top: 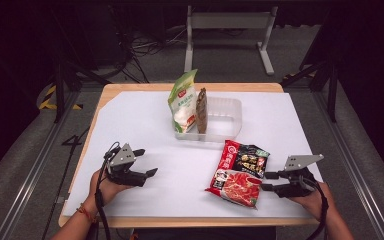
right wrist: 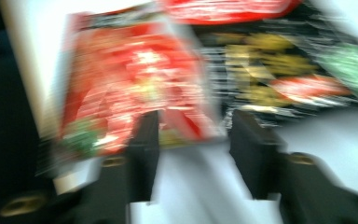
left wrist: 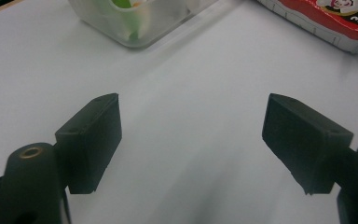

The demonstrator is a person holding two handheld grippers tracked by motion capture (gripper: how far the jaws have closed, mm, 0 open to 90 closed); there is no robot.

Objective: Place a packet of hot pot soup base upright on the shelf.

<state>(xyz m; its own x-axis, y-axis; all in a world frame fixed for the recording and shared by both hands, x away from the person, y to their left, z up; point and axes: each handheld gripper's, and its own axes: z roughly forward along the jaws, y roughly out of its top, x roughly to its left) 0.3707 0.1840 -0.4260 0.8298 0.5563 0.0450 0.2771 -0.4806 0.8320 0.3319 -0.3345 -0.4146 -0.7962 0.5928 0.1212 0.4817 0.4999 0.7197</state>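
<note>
My left hand-held gripper (top: pixel 147 161) idles wide and empty near the tabletop's left edge; my right hand-held gripper (top: pixel 267 181), jaws apart, faces the red snack packet (top: pixel 234 187) by the front edge; a skewed bite could shove it off

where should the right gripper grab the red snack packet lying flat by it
Best bet is the right-hand edge of the red snack packet, approached level from the right, where the right gripper stands with its jaws apart. The packet lies flat on the white table cover, so only its thin sealed rim offers a pinch; the black packet overlaps its far end.
</note>
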